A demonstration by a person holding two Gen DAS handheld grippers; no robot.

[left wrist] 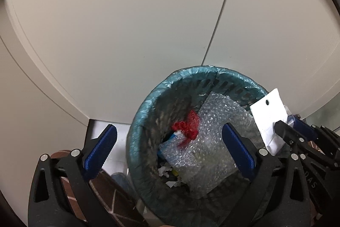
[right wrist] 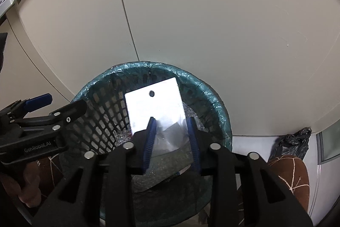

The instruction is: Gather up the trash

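Observation:
A mesh waste bin point(left wrist: 148, 103) lined with a teal bag stands on the floor against white cabinet doors; it also shows in the right wrist view point(right wrist: 214, 99). Inside lie bubble wrap point(left wrist: 214, 142), a red net scrap point(left wrist: 189, 127) and paper bits. My left gripper point(left wrist: 170, 150) is open and empty above the bin. My right gripper point(right wrist: 172, 127) holds a white package with a hang hole point(right wrist: 155, 105) over the bin, its blue fingers point(right wrist: 149, 137) a little apart at the package's sides. The package point(left wrist: 269, 118) and right gripper point(left wrist: 291, 131) show at the left view's right edge.
White cabinet doors point(left wrist: 127, 24) rise right behind the bin. A black plastic bag point(right wrist: 293, 142) lies on the floor at the right. Brown patterned slippers point(right wrist: 291, 176) are near the bin's base. My left gripper point(right wrist: 42, 112) shows at the right view's left edge.

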